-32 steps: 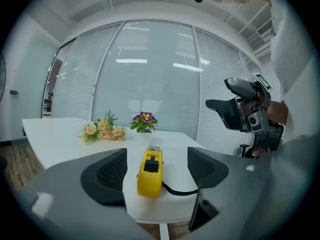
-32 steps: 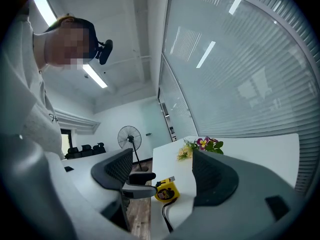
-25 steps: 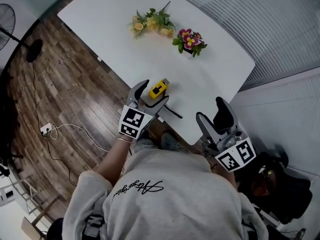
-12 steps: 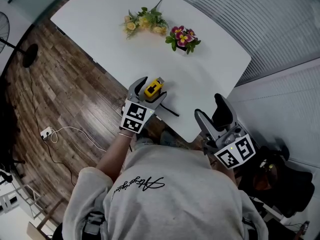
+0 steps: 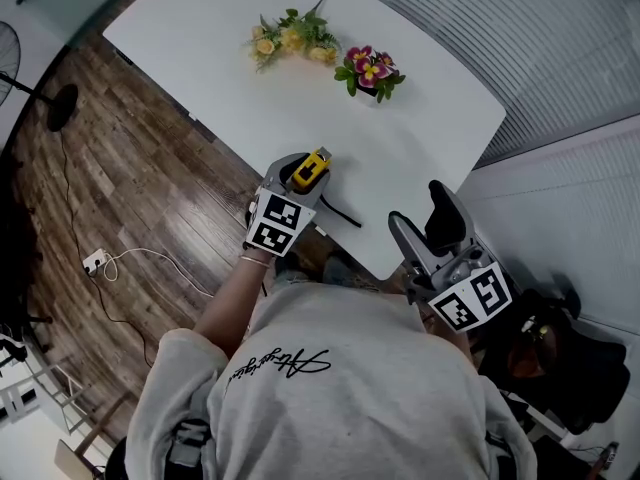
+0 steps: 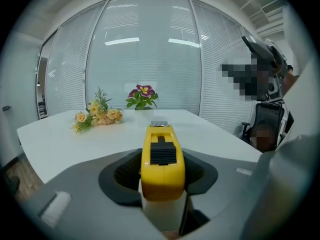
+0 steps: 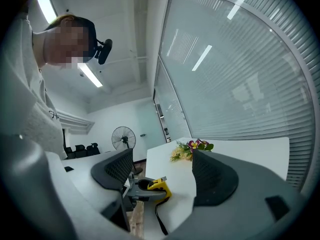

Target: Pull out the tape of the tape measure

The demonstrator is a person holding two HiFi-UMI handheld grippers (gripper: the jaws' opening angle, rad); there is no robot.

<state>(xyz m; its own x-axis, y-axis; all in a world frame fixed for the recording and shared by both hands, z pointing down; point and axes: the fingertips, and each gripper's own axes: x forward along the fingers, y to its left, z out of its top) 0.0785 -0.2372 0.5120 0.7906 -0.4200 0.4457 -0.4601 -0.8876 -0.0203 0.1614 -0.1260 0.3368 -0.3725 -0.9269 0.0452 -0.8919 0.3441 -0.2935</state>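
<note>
White desk [image 5: 420, 138] fills the upper half of the head view, with wood floor at its 9 o'clock side and blinds behind.

**Change.** The left gripper [image 5: 300, 173] has moved in over the tape measure [image 6: 162, 156], and its jaws have just been closing. A second ago they stood wide and just short of the case. Now the yellow case sits between the two dark pads, which appear to bear on both its sides.

**Position of the tape measure.** It stands on the desk near the near edge, at 7 o'clock from the flowers [image 5: 290, 38] and the pot plant [image 5: 370, 68]. Its hook [image 6: 159, 124] points away from the left gripper, towards 1 o'clock in the head view. A black strap [image 5: 338, 213] trails from the case towards 4 o'clock.

**Right gripper.** The right gripper [image 5: 428, 230] hangs off the desk edge at 4 o'clock from the case, with its jaws apart and nothing between them. It has not shifted.

**Meaning for the task.** The case is now anchored, which is the precondition for drawing the tape. No tape is out yet. The next step probably falls to the right gripper, which must reach the hook at the far end.
</note>
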